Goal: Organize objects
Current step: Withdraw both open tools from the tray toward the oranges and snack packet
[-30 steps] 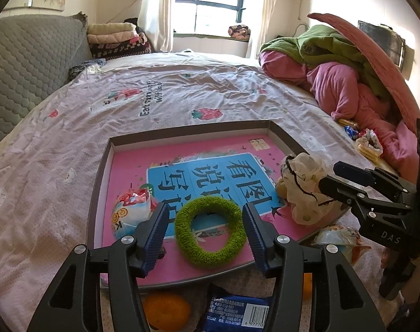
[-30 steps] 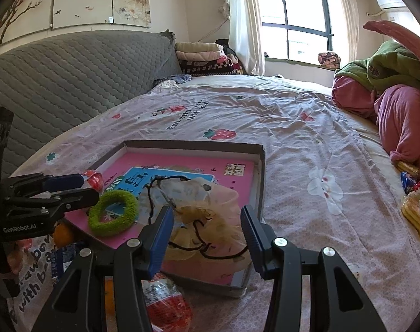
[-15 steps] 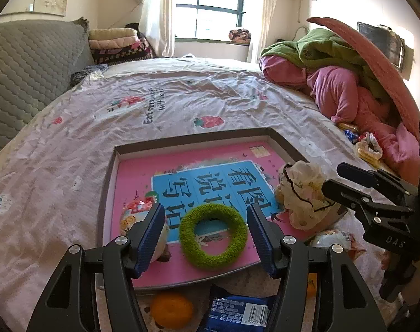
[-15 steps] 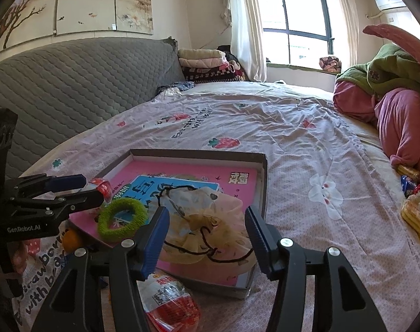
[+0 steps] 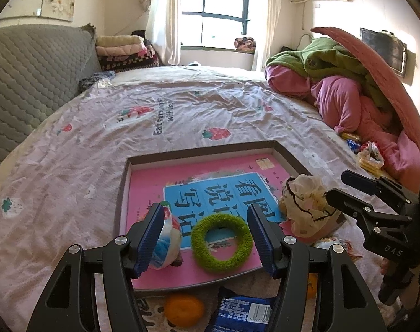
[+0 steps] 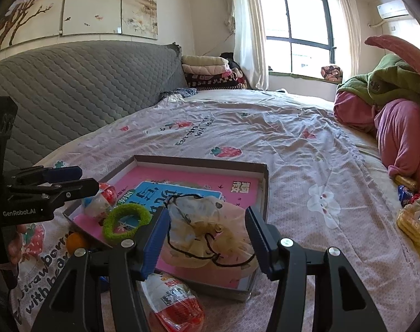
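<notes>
A shallow box with a pink and blue printed bottom lies on the bed. In it lie a green fuzzy ring, a small snack packet and a cream mesh pouch with black cord. My left gripper is open and empty, raised above the ring. My right gripper is open and empty above the pouch. The ring and the box also show in the right wrist view.
An orange and a blue packet lie on the bed in front of the box. A red and white packet lies by its near corner. Snacks and piled bedding are on the right.
Both grippers have drawn back and risen from the box; the objects look smaller and farther. The ring, pouch and packet stay where they were.
</notes>
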`<state>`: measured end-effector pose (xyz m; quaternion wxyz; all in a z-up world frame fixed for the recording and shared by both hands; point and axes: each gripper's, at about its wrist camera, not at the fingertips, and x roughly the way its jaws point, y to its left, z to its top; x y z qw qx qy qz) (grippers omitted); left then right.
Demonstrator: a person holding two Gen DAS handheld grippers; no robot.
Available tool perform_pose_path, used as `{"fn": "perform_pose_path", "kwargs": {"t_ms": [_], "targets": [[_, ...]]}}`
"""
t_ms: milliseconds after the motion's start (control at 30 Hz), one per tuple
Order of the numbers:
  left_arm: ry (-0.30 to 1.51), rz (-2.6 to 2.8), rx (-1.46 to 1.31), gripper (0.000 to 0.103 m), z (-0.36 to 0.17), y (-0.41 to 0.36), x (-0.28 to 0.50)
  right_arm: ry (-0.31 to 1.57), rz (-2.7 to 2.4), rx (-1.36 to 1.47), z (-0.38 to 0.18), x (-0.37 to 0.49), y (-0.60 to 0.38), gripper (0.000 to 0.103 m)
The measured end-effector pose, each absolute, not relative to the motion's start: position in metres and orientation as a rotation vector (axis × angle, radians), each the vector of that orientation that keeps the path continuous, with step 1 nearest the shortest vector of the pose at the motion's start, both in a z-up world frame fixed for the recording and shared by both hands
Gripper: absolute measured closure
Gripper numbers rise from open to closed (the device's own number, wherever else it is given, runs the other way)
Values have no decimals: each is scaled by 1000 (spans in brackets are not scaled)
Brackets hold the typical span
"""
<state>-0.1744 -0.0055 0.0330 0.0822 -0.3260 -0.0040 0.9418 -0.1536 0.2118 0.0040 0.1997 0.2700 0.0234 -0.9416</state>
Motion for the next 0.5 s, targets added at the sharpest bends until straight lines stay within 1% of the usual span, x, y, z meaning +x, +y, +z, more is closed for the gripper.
{"fn": "perform_pose_path", "kwargs": {"t_ms": [500], "targets": [[-53, 2837, -929, 39, 46, -14, -158, 110, -2637, 640, 22, -135, 203, 46]]}}
